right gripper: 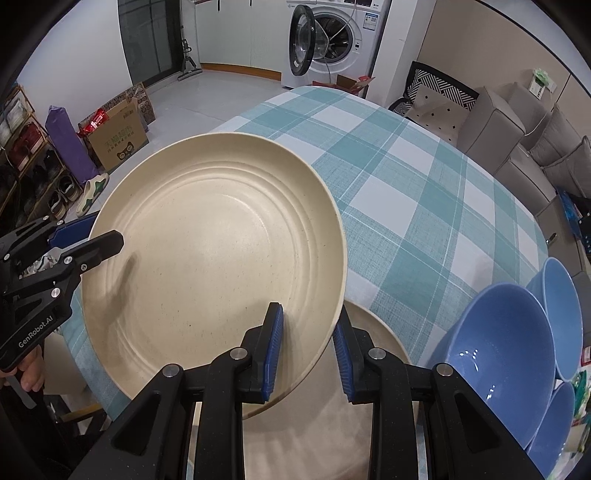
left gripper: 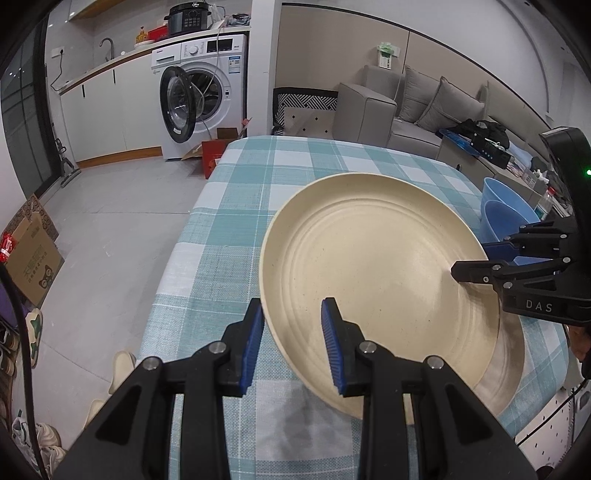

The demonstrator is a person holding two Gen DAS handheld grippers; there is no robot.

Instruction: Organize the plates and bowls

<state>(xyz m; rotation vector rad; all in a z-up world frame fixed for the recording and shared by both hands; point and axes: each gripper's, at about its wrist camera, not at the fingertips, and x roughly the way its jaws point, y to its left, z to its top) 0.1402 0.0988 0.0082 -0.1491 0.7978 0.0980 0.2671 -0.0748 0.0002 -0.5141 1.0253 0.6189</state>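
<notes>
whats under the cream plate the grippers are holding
A second cream plate lies below the held cream plate on the checked tablecloth. Only its edge shows; the rest is covered.

From my remote station I see a table under a teal-and-white checked tablecloth [left gripper: 258,192]. Beyond its far edge stands a white front-loading washing machine [left gripper: 207,92] with its round door swung open; a black multicooker [left gripper: 188,18] sits on the counter above it. A red box [left gripper: 214,155] lies on the floor at the machine's foot. To the right is a grey sofa [left gripper: 399,110] with cushions, and a black-and-white patterned cushion [right gripper: 439,96] lies beside it. A printed cardboard carton [right gripper: 118,138] rests on the grey tiled floor, next to a purple roll [right gripper: 66,144] and a shoe rack [right gripper: 26,147].
</notes>
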